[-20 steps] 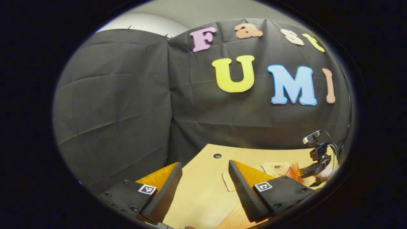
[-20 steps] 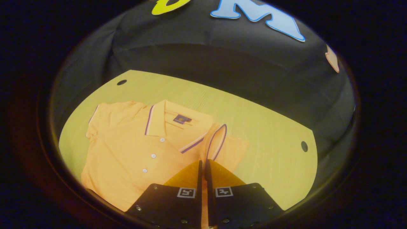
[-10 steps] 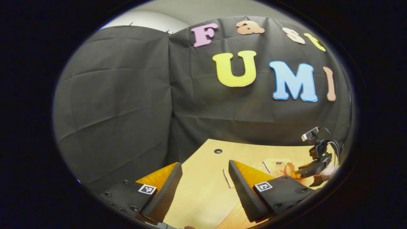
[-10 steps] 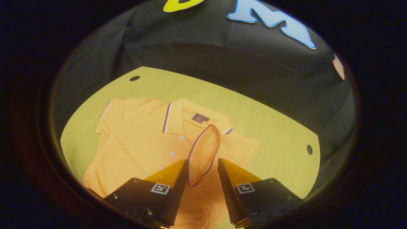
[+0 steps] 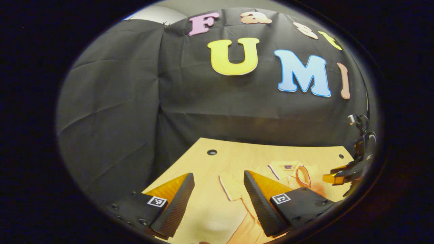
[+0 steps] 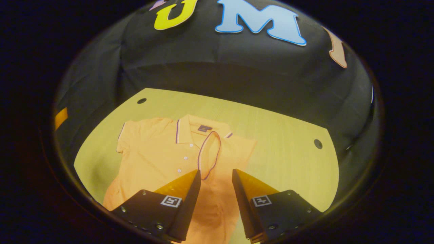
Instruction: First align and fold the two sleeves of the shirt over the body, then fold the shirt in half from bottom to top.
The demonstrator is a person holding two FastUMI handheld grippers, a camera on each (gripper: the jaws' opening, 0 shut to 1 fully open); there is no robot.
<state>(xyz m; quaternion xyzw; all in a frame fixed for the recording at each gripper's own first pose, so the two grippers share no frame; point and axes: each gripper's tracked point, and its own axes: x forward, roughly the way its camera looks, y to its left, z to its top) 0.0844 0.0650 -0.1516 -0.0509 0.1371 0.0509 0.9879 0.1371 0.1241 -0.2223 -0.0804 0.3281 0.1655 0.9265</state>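
So the shirt [image 6: 159, 162] is lying flat on the bench [image 6: 288, 152], collar toward the far edge by the black wall cloth [image 6: 220, 74]. One sleeve [image 6: 209, 154] is folded in over the chest, its purple-trimmed cuff lying just past the gap of the right tongs [image 6: 215, 176]. The other sleeve [image 6: 130, 137] lies spread out flat, off to the left of those tongs.

The right tongs are released — fingers spread wide, nothing between them — hovering over the lower part of the shirt body. There's plenty of bare bench to their right, out to a small round hole [image 6: 318, 143] near the far right corner, and another hole [image 6: 141, 100] sits at the far left corner.

The left tongs [image 5: 217, 189] are also spread apart and empty, over the bench's left side, with the shirt ahead and to their right — the spread sleeve's cuff just past their right finger. In the left gripper view the right tongs [image 5: 334, 177] hang farther off to the right.
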